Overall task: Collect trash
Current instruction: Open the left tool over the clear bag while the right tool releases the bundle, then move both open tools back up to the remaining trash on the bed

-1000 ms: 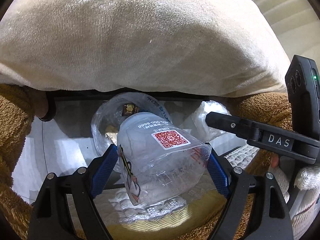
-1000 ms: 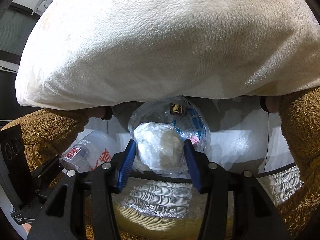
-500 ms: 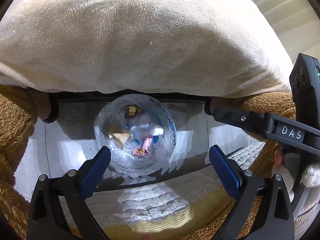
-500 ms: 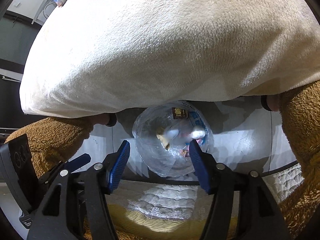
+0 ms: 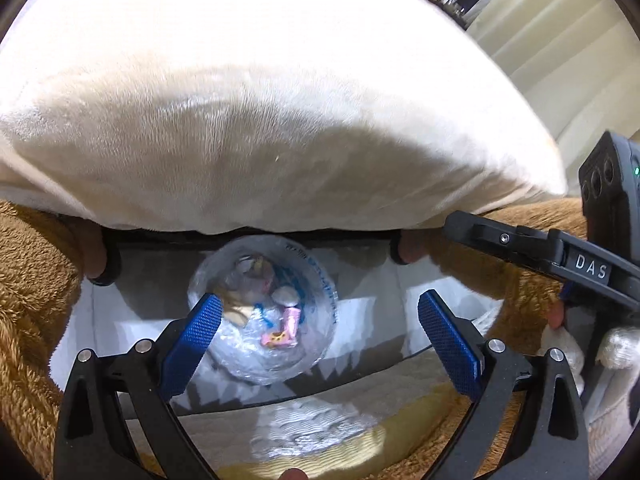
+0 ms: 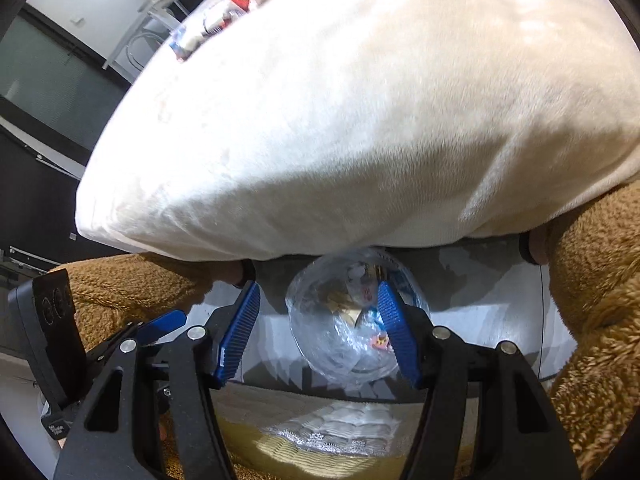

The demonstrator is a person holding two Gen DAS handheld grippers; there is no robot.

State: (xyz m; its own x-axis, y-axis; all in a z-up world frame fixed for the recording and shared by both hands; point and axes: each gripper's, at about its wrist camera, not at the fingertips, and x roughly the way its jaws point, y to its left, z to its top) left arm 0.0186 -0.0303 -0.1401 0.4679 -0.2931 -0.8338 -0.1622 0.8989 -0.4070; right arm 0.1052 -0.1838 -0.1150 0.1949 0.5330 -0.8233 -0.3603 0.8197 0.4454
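Observation:
A clear plastic trash bag (image 5: 320, 280) stands open on the pale floor below both grippers, also in the right wrist view (image 6: 332, 356). Inside lie mixed scraps, among them a pink wrapper (image 5: 280, 332) and a white wad (image 5: 286, 298). My left gripper (image 5: 320, 304) hovers above the bag's mouth, open wide, nothing between its blue pads. My right gripper (image 6: 318, 292) is open too, over the bag's left half, and holds nothing. In the left wrist view the right gripper's finger (image 5: 520, 244) reaches in from the right edge. The left gripper's blue tip (image 6: 160, 324) shows at the left.
A big cream plush bulk (image 5: 280, 100) overhangs the bag from above. Brown fuzzy fabric (image 5: 28, 300) flanks both sides (image 6: 592, 300). A yellow-and-white quilted mat (image 5: 320, 432) lies at the near edge of the glossy floor (image 5: 132, 304).
The left gripper opened and let go of a clear cup with a QR label. The right opened off a white crumpled wad. Both grippers then rose above the bag.

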